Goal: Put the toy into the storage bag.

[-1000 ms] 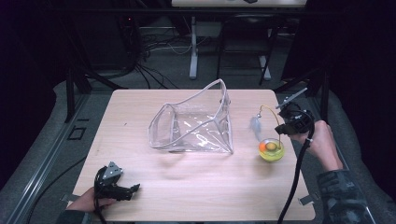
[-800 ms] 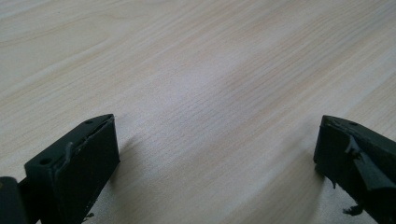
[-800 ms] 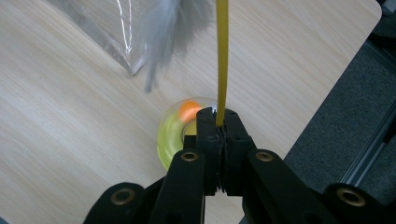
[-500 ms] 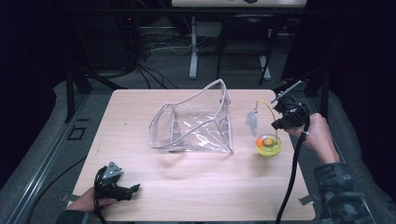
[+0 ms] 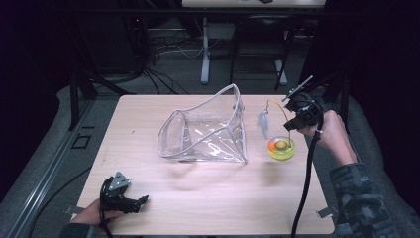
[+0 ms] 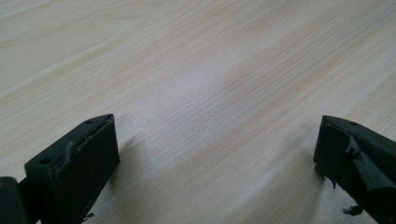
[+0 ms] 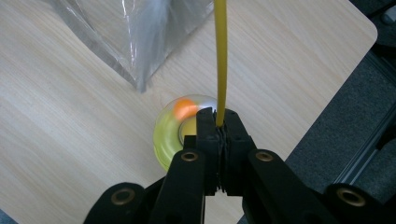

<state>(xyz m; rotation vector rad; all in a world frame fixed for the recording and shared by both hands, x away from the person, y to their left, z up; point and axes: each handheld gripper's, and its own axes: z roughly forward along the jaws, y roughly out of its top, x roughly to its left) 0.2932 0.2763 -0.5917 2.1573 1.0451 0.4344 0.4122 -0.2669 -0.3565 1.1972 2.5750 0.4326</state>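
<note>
A thin yellow cord [image 7: 219,60] is pinched between the closed jaws of the right gripper [image 7: 218,122]; from it a small yellow disc toy [image 5: 281,148] hangs at the frame's right, beside a clear plastic bag [image 5: 208,131]. The toy is judged light, the cord limp and slippery, so it is best gripped firmly. The left gripper [image 6: 217,154], jaws apart, is held empty over the table [image 6: 196,70].

Matt wood table [image 5: 208,198]; glossy clear plastic bag [image 5: 208,134].

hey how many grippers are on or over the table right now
2. The left gripper rests at the table's near left corner, jaws apart. The right gripper is raised near the far right edge, shut on a yellow cord.
</note>
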